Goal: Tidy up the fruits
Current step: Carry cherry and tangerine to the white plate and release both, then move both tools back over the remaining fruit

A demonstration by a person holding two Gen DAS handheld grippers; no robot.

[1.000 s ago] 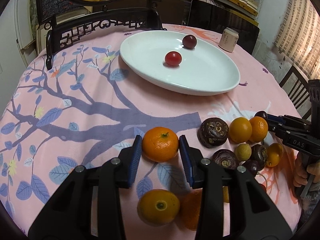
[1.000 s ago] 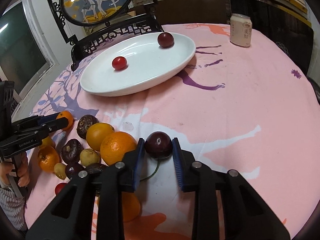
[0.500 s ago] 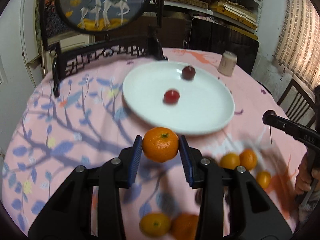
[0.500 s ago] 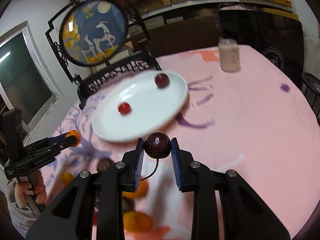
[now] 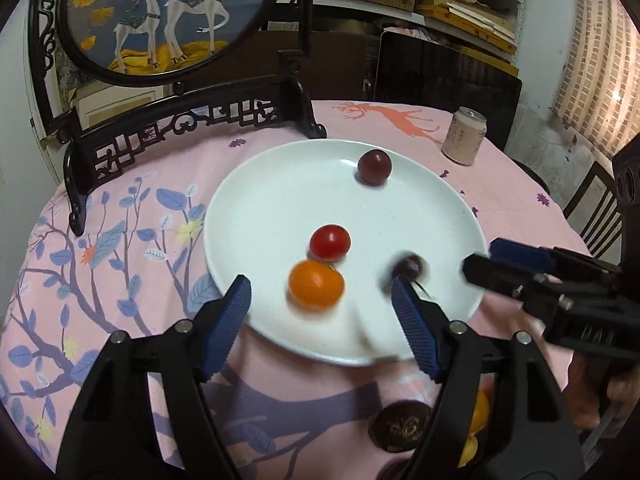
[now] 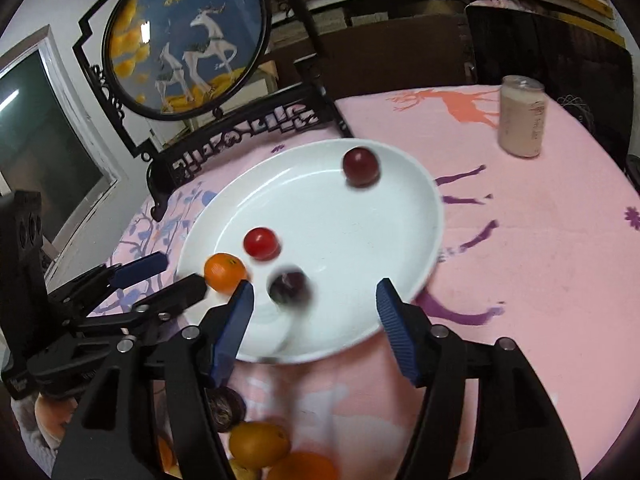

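A white oval plate (image 5: pixel 280 184) (image 6: pixel 400 216) lies on the pink cloth. On it are an orange mandarin (image 5: pixel 316 284) (image 6: pixel 225 272), a red tomato (image 5: pixel 330 242) (image 6: pixel 261 243), a dark plum at the far rim (image 5: pixel 374 166) (image 6: pixel 360 167), and a blurred dark plum with a stem (image 5: pixel 409 268) (image 6: pixel 289 288). My left gripper (image 5: pixel 322 312) is open and empty above the plate's near rim, just behind the mandarin. My right gripper (image 6: pixel 314 320) is open and empty above the blurred plum. Each gripper shows in the other's view (image 5: pixel 516 268) (image 6: pixel 160 280).
Several loose fruits, oranges and dark passion fruits (image 5: pixel 400 426) (image 6: pixel 260 444), lie on the cloth near me. A pale drink can (image 5: pixel 464 136) (image 6: pixel 522 116) stands at the far right. A dark carved stand with a round deer picture (image 5: pixel 160 16) (image 6: pixel 188 40) stands behind the plate.
Both grippers moved forward over the plate and opened. The mandarin left my left gripper and the plum left my right gripper; both now lie on the plate, the plum still blurred.
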